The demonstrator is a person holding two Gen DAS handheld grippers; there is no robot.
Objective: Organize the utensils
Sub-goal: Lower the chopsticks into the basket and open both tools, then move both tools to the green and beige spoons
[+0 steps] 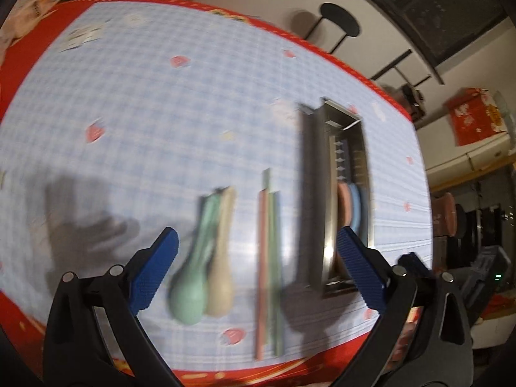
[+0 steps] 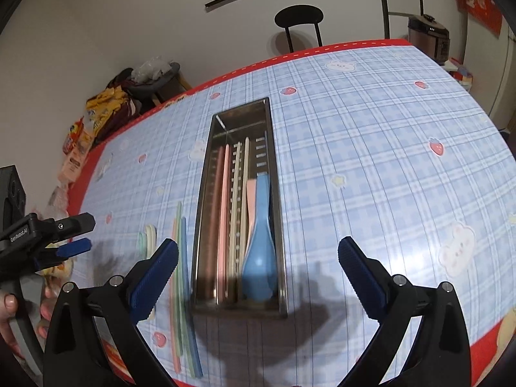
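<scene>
A steel utensil tray [image 2: 277, 193] [image 1: 314, 193] lies lengthwise on the blue checked tablecloth [image 2: 371, 161]. In it are a blue spoon [image 2: 259, 251], a pink spoon [image 2: 251, 193] beside it, and pink and cream chopsticks [image 2: 224, 213]. Left of the tray lie loose chopsticks [image 1: 269, 258] [image 2: 183, 290] in pink, green and blue. A green spoon [image 1: 193, 277] and a beige spoon [image 1: 221, 274] lie side by side further left. My left gripper [image 1: 256, 274] hangs open above the loose spoons and chopsticks. My right gripper [image 2: 258, 277] hangs open over the tray's near end, holding nothing.
The table has a red border [image 2: 258, 64]. A black stool [image 2: 298, 16] stands behind it, with snack packets [image 2: 96, 113] at the left and a rice cooker [image 2: 429, 38] at the back right. A hand [image 2: 9, 306] holds the left gripper [image 2: 69, 248] at the left edge.
</scene>
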